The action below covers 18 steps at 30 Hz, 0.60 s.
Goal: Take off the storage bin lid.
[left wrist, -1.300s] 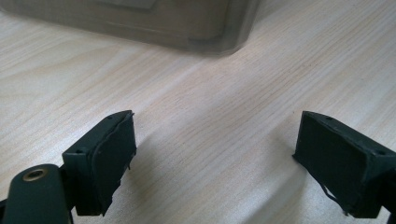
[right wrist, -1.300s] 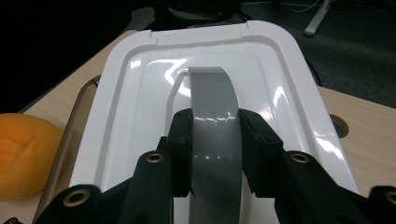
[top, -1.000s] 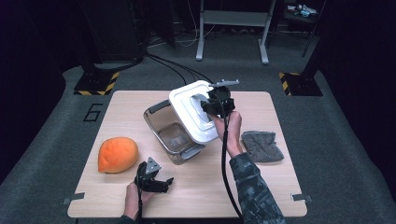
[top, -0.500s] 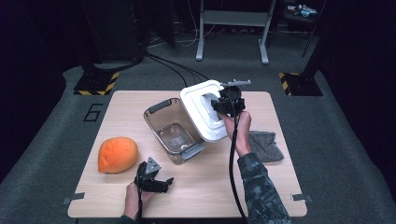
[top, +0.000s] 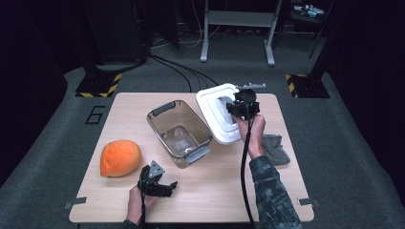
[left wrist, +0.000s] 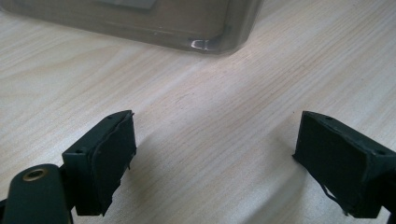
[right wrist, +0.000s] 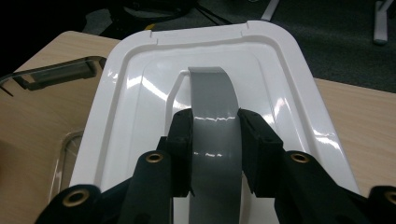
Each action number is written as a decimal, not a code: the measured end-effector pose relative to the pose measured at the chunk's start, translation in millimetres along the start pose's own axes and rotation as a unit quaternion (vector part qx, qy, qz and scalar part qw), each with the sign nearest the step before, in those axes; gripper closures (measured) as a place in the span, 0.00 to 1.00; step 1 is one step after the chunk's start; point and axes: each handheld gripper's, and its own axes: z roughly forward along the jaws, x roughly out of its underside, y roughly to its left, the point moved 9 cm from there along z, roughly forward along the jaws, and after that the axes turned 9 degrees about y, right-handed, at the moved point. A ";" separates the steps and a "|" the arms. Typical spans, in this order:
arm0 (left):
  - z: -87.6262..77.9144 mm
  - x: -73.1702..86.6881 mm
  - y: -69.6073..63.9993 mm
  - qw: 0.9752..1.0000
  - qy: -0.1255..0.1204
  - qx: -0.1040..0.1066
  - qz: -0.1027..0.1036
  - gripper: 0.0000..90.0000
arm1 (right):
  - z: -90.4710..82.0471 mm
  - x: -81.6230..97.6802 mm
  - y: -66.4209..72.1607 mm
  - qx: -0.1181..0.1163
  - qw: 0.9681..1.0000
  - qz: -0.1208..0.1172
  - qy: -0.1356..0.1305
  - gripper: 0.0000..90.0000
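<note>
A clear plastic bin (top: 179,132) with grey handles stands open in the middle of the wooden table (top: 210,191). Its white lid (top: 218,114) hangs tilted just right of the bin, above the table. My right gripper (top: 237,107) is shut on the lid's grey handle (right wrist: 215,116), one pad on each side. An orange plush (top: 120,158) lies at the table's left. My left gripper (top: 165,187) rests near the front edge with its jaws wide open and nothing but bare wood between them. The bin's lower corner (left wrist: 205,44) lies just ahead of it.
A grey cloth (top: 276,148) lies on the table's right side, beside my right forearm. Black cables and a metal stand are on the dark floor beyond the far edge.
The right gripper has carried the lid to the right, off the bin's rim and clear of its opening. The left gripper has stayed where it was.
</note>
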 end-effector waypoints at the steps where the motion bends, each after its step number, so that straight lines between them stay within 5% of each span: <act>1: 0.0 0.0 0.0 1.000 0.000 0.000 0.000 0.13 | 0.9 1.1 -2.3 0.003 1.000 -0.003 0.002 0.74; 18: 0.1 -0.2 -0.2 1.000 -0.001 -0.001 -0.002 0.13 | 27.1 18.8 -21.2 0.024 0.999 0.019 0.024 0.74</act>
